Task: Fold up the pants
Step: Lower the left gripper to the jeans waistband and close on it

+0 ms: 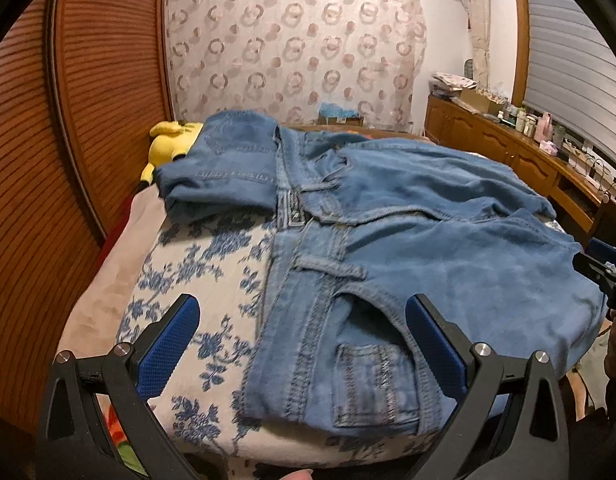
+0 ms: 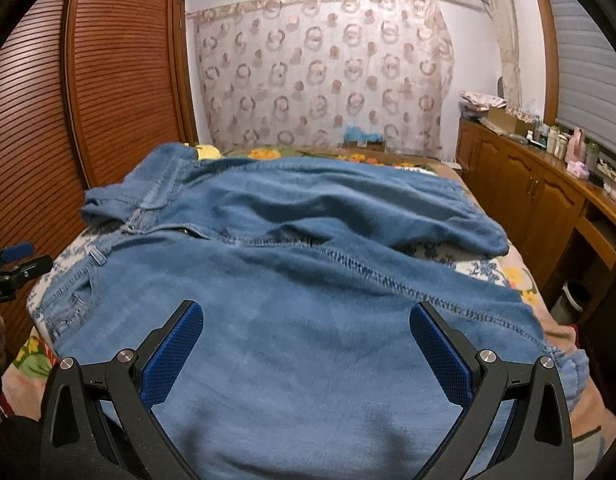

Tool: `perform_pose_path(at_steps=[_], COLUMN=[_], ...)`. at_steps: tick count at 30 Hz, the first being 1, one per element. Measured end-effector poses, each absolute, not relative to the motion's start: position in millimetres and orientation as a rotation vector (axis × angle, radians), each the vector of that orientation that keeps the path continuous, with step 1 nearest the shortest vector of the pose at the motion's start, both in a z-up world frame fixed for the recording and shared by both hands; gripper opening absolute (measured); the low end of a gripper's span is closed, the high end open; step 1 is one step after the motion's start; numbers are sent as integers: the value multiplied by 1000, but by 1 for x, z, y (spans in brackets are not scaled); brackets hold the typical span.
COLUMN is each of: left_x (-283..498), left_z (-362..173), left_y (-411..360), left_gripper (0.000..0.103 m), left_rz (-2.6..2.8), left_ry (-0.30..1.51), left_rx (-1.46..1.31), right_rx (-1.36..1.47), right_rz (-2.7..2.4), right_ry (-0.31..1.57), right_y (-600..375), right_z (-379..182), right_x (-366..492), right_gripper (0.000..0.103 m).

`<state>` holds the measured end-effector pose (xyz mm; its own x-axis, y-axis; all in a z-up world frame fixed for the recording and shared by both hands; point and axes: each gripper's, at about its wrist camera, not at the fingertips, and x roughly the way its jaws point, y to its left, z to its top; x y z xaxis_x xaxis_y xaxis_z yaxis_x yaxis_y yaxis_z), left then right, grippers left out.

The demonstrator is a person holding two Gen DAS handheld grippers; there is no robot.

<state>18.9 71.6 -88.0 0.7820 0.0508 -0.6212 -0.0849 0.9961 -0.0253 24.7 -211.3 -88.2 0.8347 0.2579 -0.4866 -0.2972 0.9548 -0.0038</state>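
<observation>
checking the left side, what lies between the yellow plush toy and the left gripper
In the left wrist view, the blue denim pants and the blue floral bedspread lie between the yellow plush toy and the left gripper.

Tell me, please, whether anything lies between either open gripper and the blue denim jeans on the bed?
Nothing visible does. The left gripper hangs over the waistband and coin pocket of the blue denim jeans, the right gripper over a leg, jaws wide apart. The yellow plush toy sits beyond the jeans.
</observation>
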Motion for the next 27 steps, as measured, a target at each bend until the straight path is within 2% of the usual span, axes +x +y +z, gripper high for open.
perform_pose_path(at_steps=[8, 14, 17, 20, 24, 27], left_x=[13, 4, 0, -2, -4, -4], left_z=[-112, -120, -124, -130, -136, -137], left_y=[93, 99, 102, 104, 108, 106], left_gripper=[103, 97, 79, 66, 58, 58], left_rz=[66, 38, 15, -4, -30, -24], left_ry=[717, 733, 744, 759, 768, 764], left_rx=[-92, -112, -131, -156, -201, -198], right_rx=[-86, -96, -101, -108, -113, -117], right_rz=[318, 323, 327, 327, 328, 331], right_ry=[560, 565, 563, 558, 554, 555], right_y=[-218, -220, -221, -222, -220, -219], right_z=[-91, -85, -85, -84, -83, -83], right_x=[25, 23, 24, 27, 30, 39], right_gripper=[98, 98, 98, 98, 98, 98])
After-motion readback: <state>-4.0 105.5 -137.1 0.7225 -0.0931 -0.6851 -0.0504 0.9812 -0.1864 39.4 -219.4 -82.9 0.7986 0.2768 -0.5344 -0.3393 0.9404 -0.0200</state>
